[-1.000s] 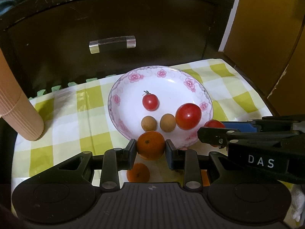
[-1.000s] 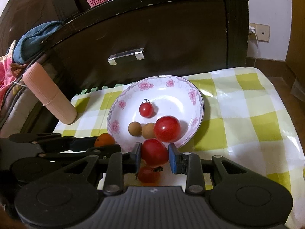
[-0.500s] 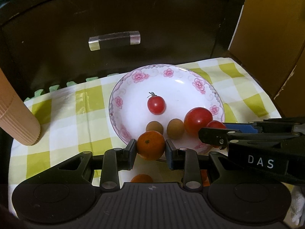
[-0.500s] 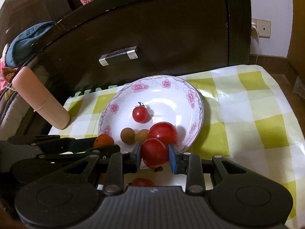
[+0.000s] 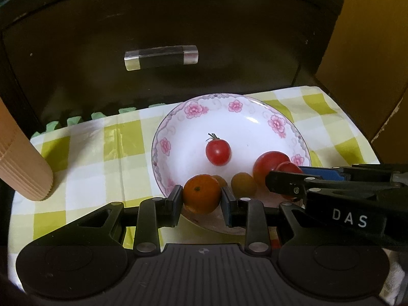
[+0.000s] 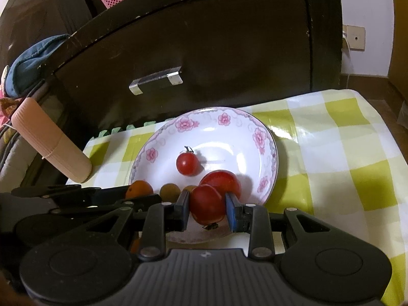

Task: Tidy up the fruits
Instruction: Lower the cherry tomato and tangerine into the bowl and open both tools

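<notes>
Left wrist: orange (image 5: 201, 193) clamped between left tongs (image 5: 201, 199).

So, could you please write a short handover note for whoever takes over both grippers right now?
Left gripper: shut on the orange, over the plate's near rim.
Right gripper: shut on a tomato, also over the near rim.
Already in the plate: small tomato, large tomato, two brown fruits.
Left: set both held fruits into the plate and let go.
</notes>
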Demonstrator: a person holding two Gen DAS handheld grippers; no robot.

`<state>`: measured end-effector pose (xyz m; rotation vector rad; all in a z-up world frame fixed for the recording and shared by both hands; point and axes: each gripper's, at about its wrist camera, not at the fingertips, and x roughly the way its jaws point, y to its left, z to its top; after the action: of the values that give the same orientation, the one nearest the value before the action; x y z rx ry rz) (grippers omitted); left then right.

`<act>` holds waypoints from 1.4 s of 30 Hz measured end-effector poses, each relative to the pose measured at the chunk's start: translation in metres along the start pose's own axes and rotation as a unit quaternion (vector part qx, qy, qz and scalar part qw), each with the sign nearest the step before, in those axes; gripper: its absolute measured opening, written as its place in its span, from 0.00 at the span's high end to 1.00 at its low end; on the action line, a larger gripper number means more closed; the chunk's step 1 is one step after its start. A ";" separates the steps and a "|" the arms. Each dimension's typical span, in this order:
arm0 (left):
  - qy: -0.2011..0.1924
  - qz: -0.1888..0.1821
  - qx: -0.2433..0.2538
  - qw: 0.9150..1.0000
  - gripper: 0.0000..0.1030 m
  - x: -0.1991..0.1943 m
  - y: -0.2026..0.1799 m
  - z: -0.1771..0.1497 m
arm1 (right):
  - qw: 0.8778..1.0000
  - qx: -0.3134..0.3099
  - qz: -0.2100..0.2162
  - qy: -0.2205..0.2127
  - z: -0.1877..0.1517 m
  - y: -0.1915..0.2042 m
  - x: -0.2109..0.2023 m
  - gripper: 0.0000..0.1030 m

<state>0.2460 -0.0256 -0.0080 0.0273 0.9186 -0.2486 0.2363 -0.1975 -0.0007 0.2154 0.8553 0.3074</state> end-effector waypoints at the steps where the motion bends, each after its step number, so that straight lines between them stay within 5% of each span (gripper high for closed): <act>1: 0.002 -0.004 -0.006 1.000 0.63 0.002 0.002 0.001 | 1.000 -0.001 0.001 -0.002 0.001 0.000 0.001 0.71; 14: -0.001 -0.014 -0.037 0.999 0.62 0.017 0.008 0.016 | 1.000 0.001 0.011 -0.028 0.020 -0.004 0.010 0.71; 21: -0.004 -0.009 -0.035 0.999 0.53 0.019 0.008 0.017 | 0.999 0.006 0.014 -0.031 0.021 -0.007 0.009 0.71; 42: -0.029 0.005 -0.028 0.999 0.40 -0.010 0.006 0.011 | 0.999 0.013 0.017 -0.030 0.016 -0.003 -0.010 0.67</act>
<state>0.2500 -0.0194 0.0063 -0.0268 0.8672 -0.2124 0.2429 -0.2052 0.0154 0.2628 0.7964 0.3198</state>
